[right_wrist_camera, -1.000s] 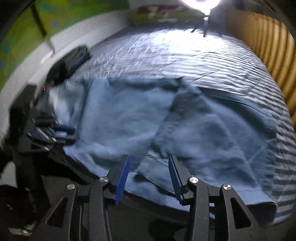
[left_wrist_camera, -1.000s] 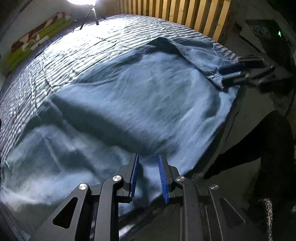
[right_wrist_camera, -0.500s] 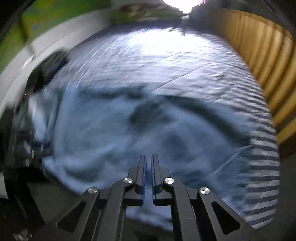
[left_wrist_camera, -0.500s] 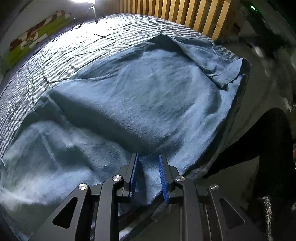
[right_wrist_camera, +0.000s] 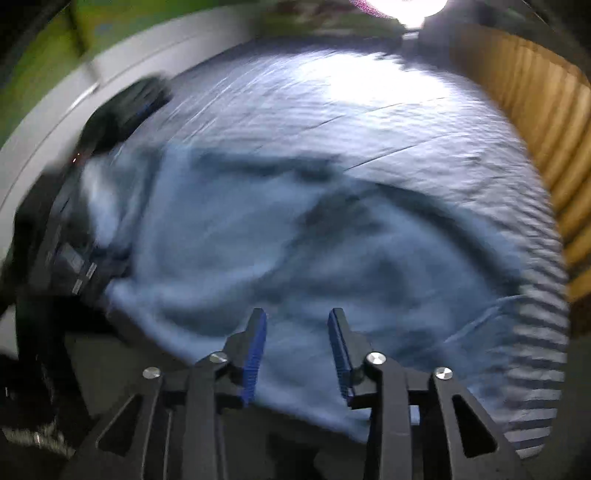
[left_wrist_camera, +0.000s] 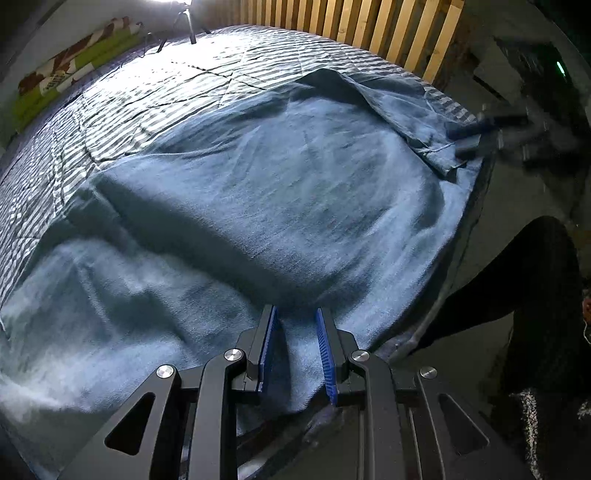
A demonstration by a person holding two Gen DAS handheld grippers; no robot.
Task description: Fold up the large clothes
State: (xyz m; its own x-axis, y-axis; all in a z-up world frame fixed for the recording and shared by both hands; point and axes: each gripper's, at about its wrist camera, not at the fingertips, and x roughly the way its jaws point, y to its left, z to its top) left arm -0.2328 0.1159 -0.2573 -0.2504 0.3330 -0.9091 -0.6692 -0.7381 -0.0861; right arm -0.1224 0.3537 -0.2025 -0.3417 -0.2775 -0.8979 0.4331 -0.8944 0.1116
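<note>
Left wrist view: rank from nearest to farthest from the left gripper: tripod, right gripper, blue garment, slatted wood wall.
1. Blue garment, lying between the left gripper pads.
2. Right gripper, far right, at the garment's corner.
3. Slatted wood wall and tripod, along the bed's far end; too close to call.

A bed with a grey-and-white striped cover (left_wrist_camera: 155, 107) fills most of the left wrist frame. A wooden slatted wall (left_wrist_camera: 354, 26) runs along the top, upper centre to upper right. A bright lamp on a tripod (left_wrist_camera: 184, 18) stands at the top left (its glare whitens the cover beneath). A green, red and white patterned panel (left_wrist_camera: 74, 62) lines the upper left wall. Dark floor (left_wrist_camera: 517, 206) occupies the right side.
</note>
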